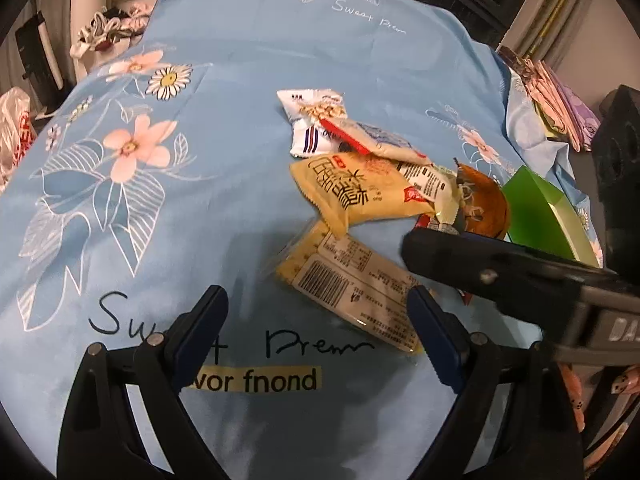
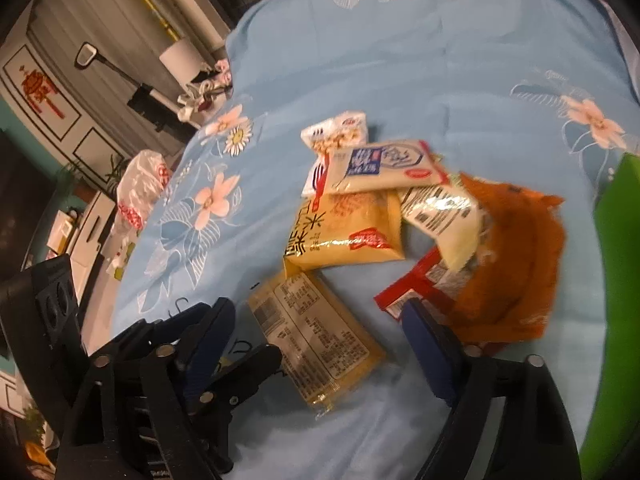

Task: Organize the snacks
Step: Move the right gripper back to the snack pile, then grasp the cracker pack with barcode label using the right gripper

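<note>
Blue floral bedsheet point(image 1: 224, 208) carries the snack pile, green box point(image 1: 536, 212) at its right edge. I note the yellow packet with the barcode label point(image 1: 352, 292) lying label-up nearest me, long axis diagonal, away-left to near-right. Both tongs stand spread, gripping nothing: left gripper point(image 1: 316, 332) just short of it, right gripper point(image 2: 320, 344) straddling it, so nearer.
</note>
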Demonstrator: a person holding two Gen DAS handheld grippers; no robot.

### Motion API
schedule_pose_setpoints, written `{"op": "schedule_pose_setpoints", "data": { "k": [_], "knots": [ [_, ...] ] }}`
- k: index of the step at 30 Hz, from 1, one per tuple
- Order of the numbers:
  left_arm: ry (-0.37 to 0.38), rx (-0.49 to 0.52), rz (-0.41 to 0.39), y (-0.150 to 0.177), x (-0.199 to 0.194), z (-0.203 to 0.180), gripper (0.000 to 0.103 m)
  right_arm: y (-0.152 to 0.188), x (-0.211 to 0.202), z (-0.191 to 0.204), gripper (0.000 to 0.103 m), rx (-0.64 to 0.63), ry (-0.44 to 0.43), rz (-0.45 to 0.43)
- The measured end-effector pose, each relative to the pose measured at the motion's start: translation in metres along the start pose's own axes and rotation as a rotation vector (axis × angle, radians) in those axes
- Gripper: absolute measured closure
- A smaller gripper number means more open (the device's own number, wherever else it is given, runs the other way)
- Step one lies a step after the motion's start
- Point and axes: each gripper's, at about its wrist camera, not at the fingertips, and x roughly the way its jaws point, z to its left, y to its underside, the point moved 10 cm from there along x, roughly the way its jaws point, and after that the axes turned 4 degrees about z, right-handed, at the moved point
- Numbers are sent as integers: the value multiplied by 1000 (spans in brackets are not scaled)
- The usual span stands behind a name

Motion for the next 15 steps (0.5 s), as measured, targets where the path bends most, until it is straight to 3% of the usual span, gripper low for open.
{"op": "schedule_pose_setpoints", "data": {
  "k": [6, 9, 15],
  "knots": [
    [16, -17, 33, 4, 9, 0, 13, 3, 19, -3, 33, 36, -13, 49],
    [56, -45, 79, 11, 17, 0, 15, 7, 28, -6, 34, 52, -23, 81],
    [75, -64, 69, 10, 14, 4, 18, 14, 40, -5, 35, 41, -2, 117]
  ]
}}
